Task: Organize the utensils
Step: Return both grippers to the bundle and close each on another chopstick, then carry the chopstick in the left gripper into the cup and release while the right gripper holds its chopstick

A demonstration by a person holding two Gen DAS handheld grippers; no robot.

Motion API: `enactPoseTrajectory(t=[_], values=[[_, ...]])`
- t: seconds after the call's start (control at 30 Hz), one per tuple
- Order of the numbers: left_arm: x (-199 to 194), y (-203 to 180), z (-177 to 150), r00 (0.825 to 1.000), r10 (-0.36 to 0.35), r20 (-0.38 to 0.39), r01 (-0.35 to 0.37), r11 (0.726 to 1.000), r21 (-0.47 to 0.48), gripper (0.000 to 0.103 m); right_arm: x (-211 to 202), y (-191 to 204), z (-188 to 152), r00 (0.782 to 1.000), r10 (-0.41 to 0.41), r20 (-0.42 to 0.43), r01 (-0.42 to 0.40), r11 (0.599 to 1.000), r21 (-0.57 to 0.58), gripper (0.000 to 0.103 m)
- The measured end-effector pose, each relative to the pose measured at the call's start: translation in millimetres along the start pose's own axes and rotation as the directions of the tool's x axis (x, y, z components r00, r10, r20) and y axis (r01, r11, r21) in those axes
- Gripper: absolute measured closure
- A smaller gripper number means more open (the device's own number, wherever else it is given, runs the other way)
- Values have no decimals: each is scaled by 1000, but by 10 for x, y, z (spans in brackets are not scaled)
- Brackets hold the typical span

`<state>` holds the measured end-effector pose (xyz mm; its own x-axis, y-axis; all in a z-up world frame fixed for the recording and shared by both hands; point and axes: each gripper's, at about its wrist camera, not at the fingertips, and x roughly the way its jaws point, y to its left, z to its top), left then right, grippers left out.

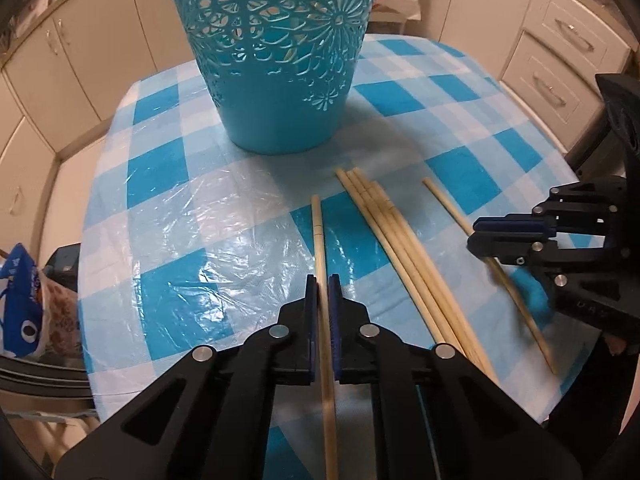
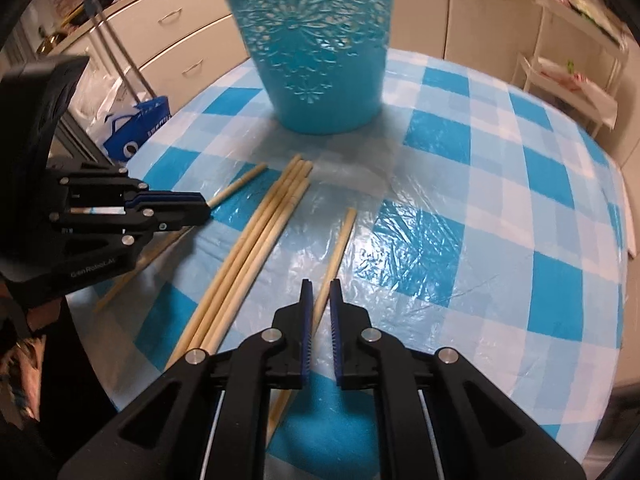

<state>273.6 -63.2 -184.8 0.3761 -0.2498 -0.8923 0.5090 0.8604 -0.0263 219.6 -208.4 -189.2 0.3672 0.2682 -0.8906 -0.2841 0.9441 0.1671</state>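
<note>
Black left gripper (image 1: 323,280) closes around one pale wooden chopstick (image 1: 319,236) near the table's front edge; right gripper (image 2: 319,284) likewise straddles another chopstick (image 2: 338,248). Each should clamp squarely, then lift level toward the turquoise perforated plastic basket (image 1: 280,60).

On the surface (image 1: 192,216) the basket (image 1: 280,80) stands behind a bundle of chopsticks (image 1: 400,248), with one chopstick (image 1: 319,232) lying apart to its left and another (image 1: 448,208) to its right
</note>
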Motion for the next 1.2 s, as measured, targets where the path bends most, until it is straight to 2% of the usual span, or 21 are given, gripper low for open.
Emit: enactPoseTrajectory(t=[0.1, 0.23, 0.3, 0.43, 0.53, 0.63, 0.67, 0.7, 0.73, 0.77, 0.8, 0.87, 0.97, 1.03, 1.07, 1.1, 1.17, 1.2], values=[[31, -67, 64, 998, 64, -12, -64, 997, 31, 93, 9, 55, -4, 1000, -31, 7, 31, 999, -11, 93], [70, -121, 129, 995, 102, -2, -102, 994, 41, 94, 6, 84, -18, 998, -56, 15, 56, 998, -6, 94], [72, -96, 136, 997, 81, 6, -81, 997, 7, 98, 1, 47, -5, 999, -44, 10, 44, 999, 26, 97], [-28, -47, 58, 997, 57, 56, -53, 997, -61, 98, -45, -155, -43, 997, 61, 51, -69, 982, 178, 97], [-270, 26, -40, 987, 23, 157, -3, 992, -125, 98, -80, -262, -88, 990, 85, 109, -110, 961, 255, 97], [-656, 112, -118, 947, -1, 322, 56, 985, -160, 98, -109, -346, -150, 979, 86, 184, -141, 939, 313, 97], [-785, 140, -126, 929, -7, 371, 73, 984, -164, 98, -101, -358, -162, 978, 82, 191, -142, 935, 324, 97], [-958, 172, -125, 900, -12, 435, 95, 981, -171, 98, -81, -378, -181, 978, 79, 193, -142, 930, 340, 97], [-1044, 196, -91, 884, -12, 468, 105, 979, -173, 98, -47, -400, -209, 978, 81, 193, -147, 923, 356, 97], [-1160, 213, -77, 861, -11, 509, 116, 978, -174, 98, -41, -437, -242, 972, 96, 216, -173, 912, 372, 97], [-1302, 236, -30, 830, -8, 557, 127, 976, -175, 98, -47, -444, -239, 972, 95, 215, -172, 910, 377, 98], [-1488, 278, 65, 785, -3, 619, 140, 975, -173, 98, -54, -439, -230, 972, 88, 217, -166, 912, 376, 98], [-1771, 312, 267, 701, 9, 713, 153, 975, -162, 98, -63, -407, -220, 973, 70, 218, -148, 920, 364, 97], [-1902, 320, 402, 661, 14, 750, 157, 975, -157, 98, -59, -413, -235, 973, 69, 220, -147, 920, 362, 97], [-1960, 323, 508, 635, 16, 772, 158, 976, -150, 98, -53, -416, -239, 973, 72, 220, -150, 919, 364, 97], [-2007, 317, 564, 618, 18, 786, 155, 977, -144, 98, -53, -421, -244, 972, 75, 222, -154, 918, 366, 97], [-2061, 316, 757, 572, 30, 820, 141, 981, -135, 98, -53, -422, -250, 971, 80, 224, -160, 916, 368, 97], [-2077, 311, 846, 556, 35, 830, 139, 981, -135, 98, -52, -423, -250, 971, 81, 225, -161, 916, 368, 97]])
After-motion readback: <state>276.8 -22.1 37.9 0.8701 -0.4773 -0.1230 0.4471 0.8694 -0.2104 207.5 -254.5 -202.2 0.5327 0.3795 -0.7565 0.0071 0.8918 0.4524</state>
